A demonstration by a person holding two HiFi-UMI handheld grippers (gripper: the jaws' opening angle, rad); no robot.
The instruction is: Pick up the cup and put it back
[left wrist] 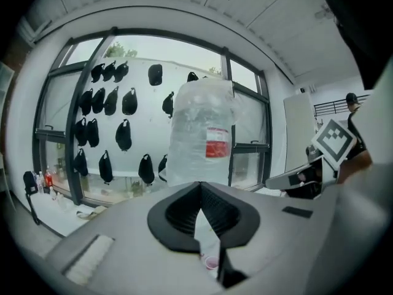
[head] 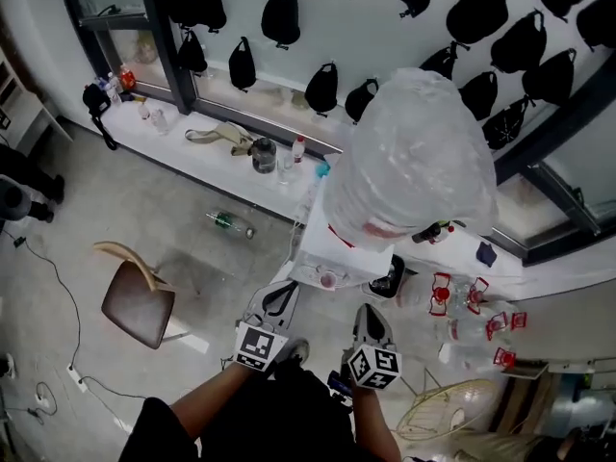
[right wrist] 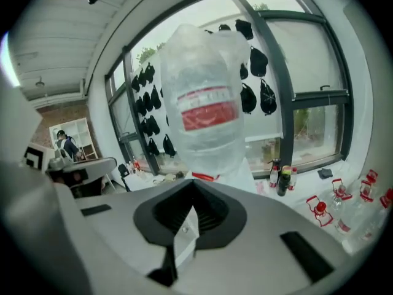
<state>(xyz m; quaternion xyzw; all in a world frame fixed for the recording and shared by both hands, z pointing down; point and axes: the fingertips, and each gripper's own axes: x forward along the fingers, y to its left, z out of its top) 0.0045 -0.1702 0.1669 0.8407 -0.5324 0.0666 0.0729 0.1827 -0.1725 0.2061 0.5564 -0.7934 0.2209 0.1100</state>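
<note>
left gripper [head: 279, 302] and right gripper [head: 372, 320] both pinched together on nothing, cup [head: 329, 278] sits free on the far dispenser [head: 321, 244], so pickup looks not yet begun.

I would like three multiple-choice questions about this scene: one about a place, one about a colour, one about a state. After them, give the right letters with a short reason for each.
1. Where does the chair with the brown seat stand?
A. On the floor, left of the water dispenser
B. On the window ledge
C. On top of the dispenser

2. What colour is the label on the large water bottle?
A. Blue
B. Red
C. Yellow

3. How is the green bottle placed?
A. Upright on the ledge
B. Hanging on the window
C. Lying on its side on the floor

Answers:
1 A: the head view shows it on the floor at the left.
2 B: the band is red in both gripper views.
3 C: it lies flat on the floor.
</note>
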